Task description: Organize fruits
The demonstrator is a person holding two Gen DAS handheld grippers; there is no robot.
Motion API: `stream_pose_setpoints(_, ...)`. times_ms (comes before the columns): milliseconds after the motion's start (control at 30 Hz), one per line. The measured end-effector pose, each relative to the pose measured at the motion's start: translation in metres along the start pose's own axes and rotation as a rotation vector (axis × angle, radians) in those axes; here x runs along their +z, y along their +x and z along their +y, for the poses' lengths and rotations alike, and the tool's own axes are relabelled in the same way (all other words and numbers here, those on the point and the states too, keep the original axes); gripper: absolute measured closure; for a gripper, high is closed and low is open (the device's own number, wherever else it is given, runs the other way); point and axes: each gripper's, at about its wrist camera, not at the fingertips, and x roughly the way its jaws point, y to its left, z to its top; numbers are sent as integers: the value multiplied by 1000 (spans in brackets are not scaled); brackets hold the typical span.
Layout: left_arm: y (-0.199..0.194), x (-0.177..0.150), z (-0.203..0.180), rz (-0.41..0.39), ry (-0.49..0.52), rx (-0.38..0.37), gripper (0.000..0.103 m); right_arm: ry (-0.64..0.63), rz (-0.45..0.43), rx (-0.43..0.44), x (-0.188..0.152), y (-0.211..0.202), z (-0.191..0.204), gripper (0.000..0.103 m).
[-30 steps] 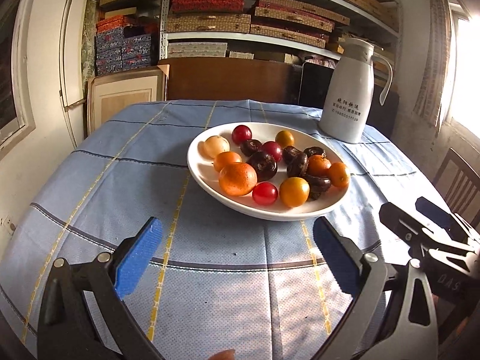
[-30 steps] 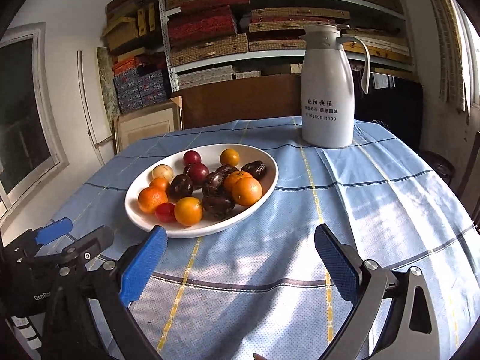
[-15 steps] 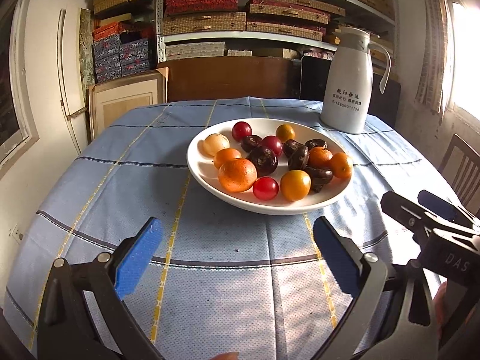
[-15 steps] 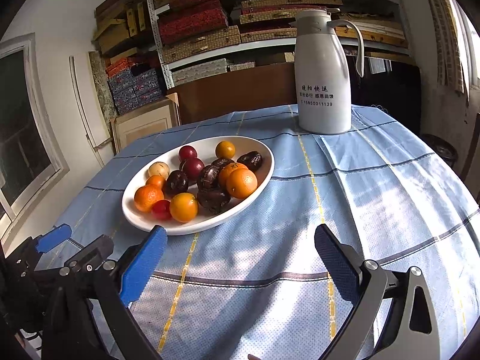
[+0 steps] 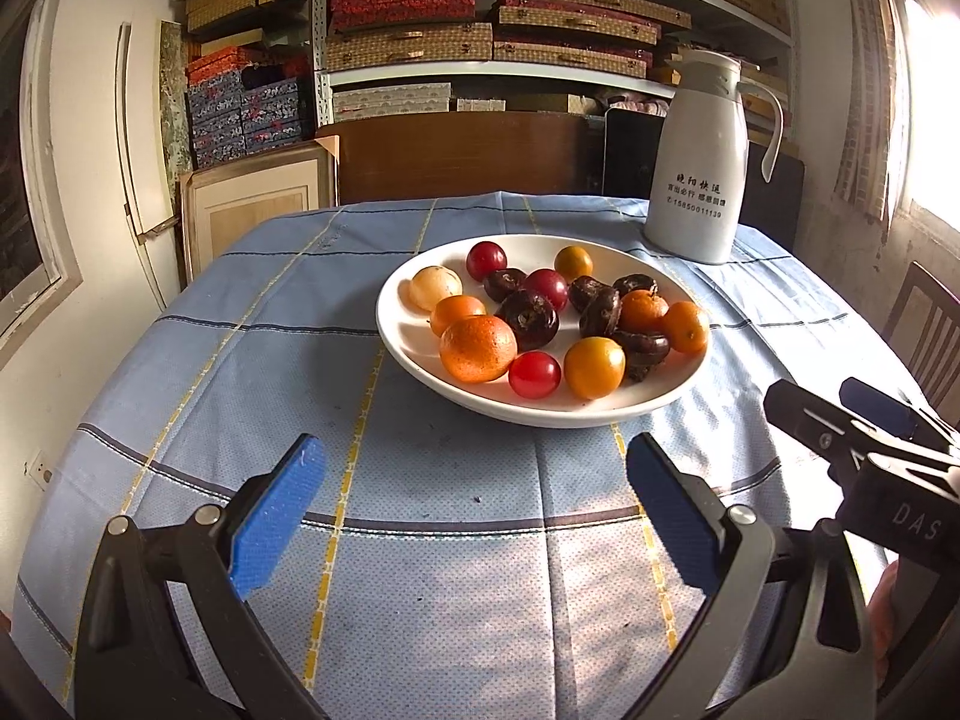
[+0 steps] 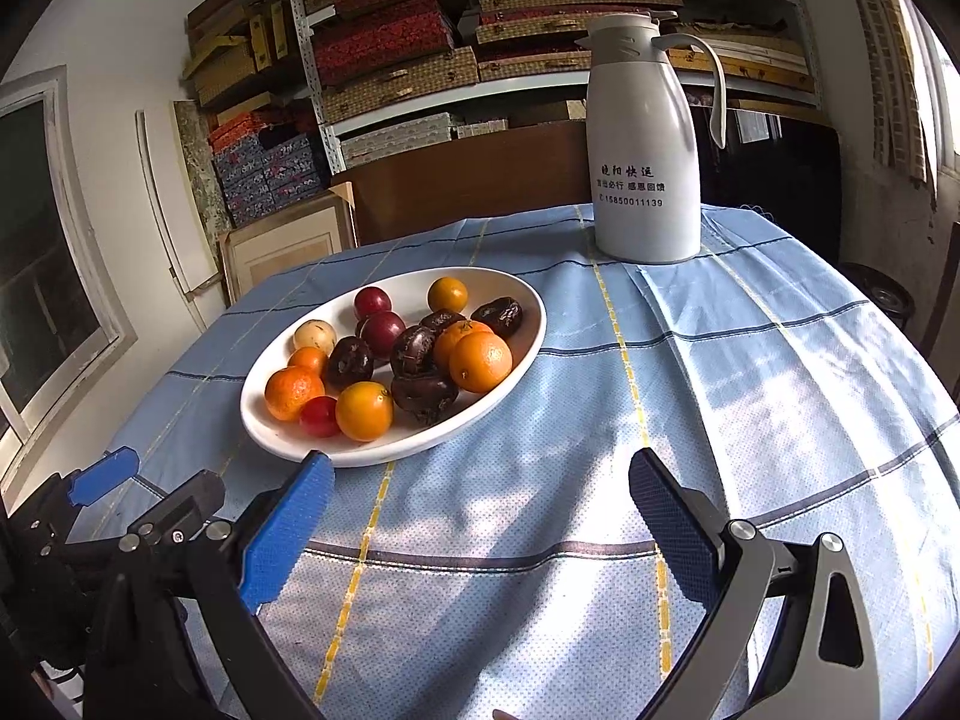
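Observation:
A white oval plate (image 5: 672, 396) sits on the blue checked tablecloth and holds several fruits: oranges such as the big one (image 5: 477, 348), small red fruits (image 5: 534, 374), dark brown ones (image 5: 529, 319) and a pale one (image 5: 434, 287). The plate also shows in the right wrist view (image 6: 528, 300). My left gripper (image 5: 474, 516) is open and empty, low over the cloth in front of the plate. My right gripper (image 6: 480, 516) is open and empty, just in front of the plate's near rim and to its right.
A white thermos jug (image 5: 699, 162) stands at the table's far right; it also shows in the right wrist view (image 6: 642, 144). Shelves of boxes (image 5: 480, 12) fill the wall behind. A wooden chair (image 5: 927, 324) is at the right edge. The other gripper (image 5: 864, 438) shows at the right.
Both grippers have moved slightly closer to the plate and tilted up a little. Both stay open and empty. The fruits have not moved.

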Motion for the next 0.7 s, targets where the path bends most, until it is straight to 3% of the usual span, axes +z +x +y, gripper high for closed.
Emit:
stream_pose_setpoints(300, -4, -1, -6, -27, 33, 24, 4, 2, 1, 1, 0, 1, -1, 4)
stream_pose_setpoints(700, -3, 0, -7, -17, 39, 1, 4, 4, 3, -2, 0, 0, -2, 4)
